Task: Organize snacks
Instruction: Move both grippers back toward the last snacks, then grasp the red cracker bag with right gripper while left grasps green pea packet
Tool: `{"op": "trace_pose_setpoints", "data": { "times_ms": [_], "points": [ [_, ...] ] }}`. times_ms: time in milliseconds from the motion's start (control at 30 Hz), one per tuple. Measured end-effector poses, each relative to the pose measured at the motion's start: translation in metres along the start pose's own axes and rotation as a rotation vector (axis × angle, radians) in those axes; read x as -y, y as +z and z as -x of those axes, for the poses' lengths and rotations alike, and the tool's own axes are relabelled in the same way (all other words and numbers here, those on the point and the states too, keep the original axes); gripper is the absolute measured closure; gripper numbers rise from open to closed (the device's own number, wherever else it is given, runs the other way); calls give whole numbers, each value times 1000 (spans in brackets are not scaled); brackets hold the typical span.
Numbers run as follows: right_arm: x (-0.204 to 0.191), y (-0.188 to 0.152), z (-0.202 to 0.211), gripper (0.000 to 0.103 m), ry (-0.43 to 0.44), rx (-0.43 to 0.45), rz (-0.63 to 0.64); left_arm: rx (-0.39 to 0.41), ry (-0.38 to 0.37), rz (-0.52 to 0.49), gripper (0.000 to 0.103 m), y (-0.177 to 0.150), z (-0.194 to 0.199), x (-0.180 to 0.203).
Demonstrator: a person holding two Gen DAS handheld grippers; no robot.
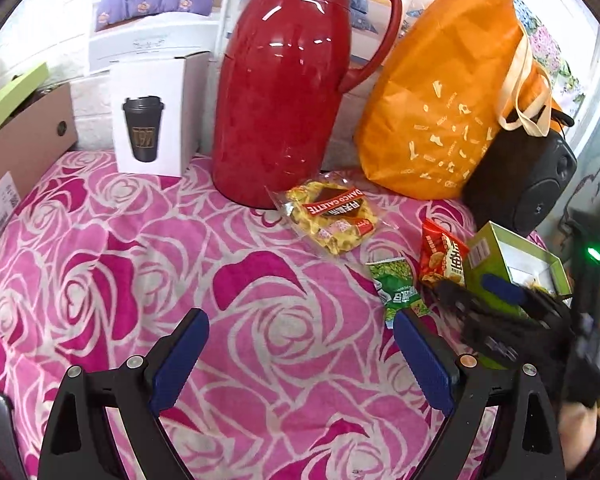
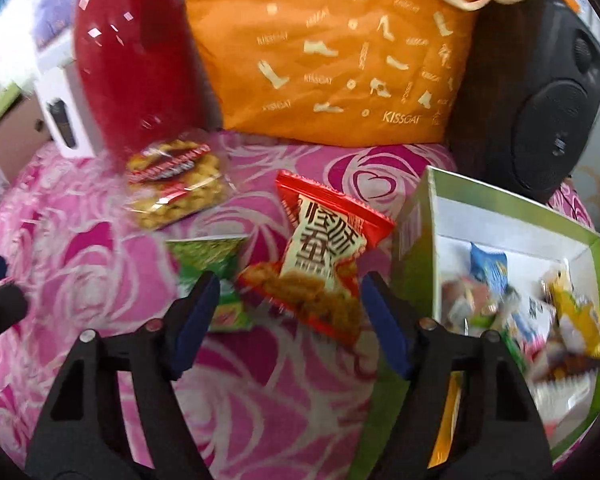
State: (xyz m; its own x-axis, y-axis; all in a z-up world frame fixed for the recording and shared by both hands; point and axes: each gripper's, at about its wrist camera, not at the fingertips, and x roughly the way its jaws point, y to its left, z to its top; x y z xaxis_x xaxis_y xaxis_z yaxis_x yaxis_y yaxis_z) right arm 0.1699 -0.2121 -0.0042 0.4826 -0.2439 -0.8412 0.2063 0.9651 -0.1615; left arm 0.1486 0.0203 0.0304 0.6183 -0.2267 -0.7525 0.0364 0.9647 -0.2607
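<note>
Three snack packets lie on the pink rose cloth: a clear bag of yellow biscuits (image 1: pixel 332 216) (image 2: pixel 176 184), a red packet (image 1: pixel 444 256) (image 2: pixel 324 264) and a green packet (image 1: pixel 400 292) (image 2: pixel 212 272). A green box (image 1: pixel 496 260) (image 2: pixel 432 200) at the right holds several small snacks (image 2: pixel 540 312). My right gripper (image 2: pixel 288 304) (image 1: pixel 476 292) is open, its fingers on either side of the red packet's near end, beside the box. My left gripper (image 1: pixel 300 332) is open over bare cloth, left of the green packet.
A red thermos jug (image 1: pixel 288 80) (image 2: pixel 128 52), an orange tote bag (image 1: pixel 452 92) (image 2: pixel 336 48) and a black speaker (image 1: pixel 528 188) (image 2: pixel 540 92) stand along the back. A white cup box (image 1: pixel 152 116) and a cardboard box (image 1: pixel 24 152) stand at the back left.
</note>
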Motion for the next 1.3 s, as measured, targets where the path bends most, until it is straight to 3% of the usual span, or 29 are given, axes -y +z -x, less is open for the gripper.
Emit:
{"op": "trace_pose_setpoints", "data": {
  "times_ms": [33, 67, 100, 133, 233, 333, 400, 433, 567, 633, 700, 767, 867, 967, 1033, 1133, 1233, 1300],
  "points": [
    [-4, 3, -5, 34, -39, -2, 32, -6, -8, -6, 8, 1, -3, 1],
    [-8, 4, -10, 49, -51, -10, 57, -13, -18, -12, 8, 1, -6, 3],
    [-9, 5, -10, 53, -54, -12, 63, -19, -28, -20, 8, 2, -8, 5],
    [-11, 4, -8, 78, -65, -5, 82, -27, -41, -33, 8, 2, -11, 9],
    [-8, -4, 8, 78, 24, -3, 69, -38, -67, -70, 12, 4, -21, 19],
    [-2, -23, 35, 79, 89, 25, 39, -77, -109, -84, 24, 9, -38, 30],
    [0, -41, 54, 102, 132, 38, 28, -106, -124, -87, 26, 13, -55, 41],
    [2, -50, 63, 103, 154, 42, 19, -115, -126, -89, 26, 14, -61, 44],
    [6, -73, 83, 103, 181, 39, 3, -151, -124, -114, 28, 15, -88, 65],
    [7, -76, 85, 100, 190, 46, 16, -183, -110, -128, 43, 12, -105, 72],
    [8, -75, 85, 89, 191, 52, 6, -200, -138, -124, 60, 10, -113, 73],
    [9, -71, 83, 56, 188, 65, -7, -203, -168, -148, 79, 9, -107, 78],
    [6, -66, 70, 52, 173, 35, -28, -207, -145, -196, 81, 2, -90, 79],
    [0, -63, 56, 51, 157, -6, -62, -202, -118, -167, 81, -10, -65, 63],
    [-9, -59, 48, 49, 64, -11, -57, -190, -93, -137, 81, -15, -51, 51],
    [-20, -54, 39, 38, -24, 13, -45, -149, -29, -124, 81, -22, -33, 35],
    [-26, -52, 30, 38, -76, 21, -5, -129, 13, -123, 81, -24, -26, 29],
    [-27, -55, 35, 50, -64, 30, 21, -121, 20, -123, 81, -25, -23, 25]
  ]
}}
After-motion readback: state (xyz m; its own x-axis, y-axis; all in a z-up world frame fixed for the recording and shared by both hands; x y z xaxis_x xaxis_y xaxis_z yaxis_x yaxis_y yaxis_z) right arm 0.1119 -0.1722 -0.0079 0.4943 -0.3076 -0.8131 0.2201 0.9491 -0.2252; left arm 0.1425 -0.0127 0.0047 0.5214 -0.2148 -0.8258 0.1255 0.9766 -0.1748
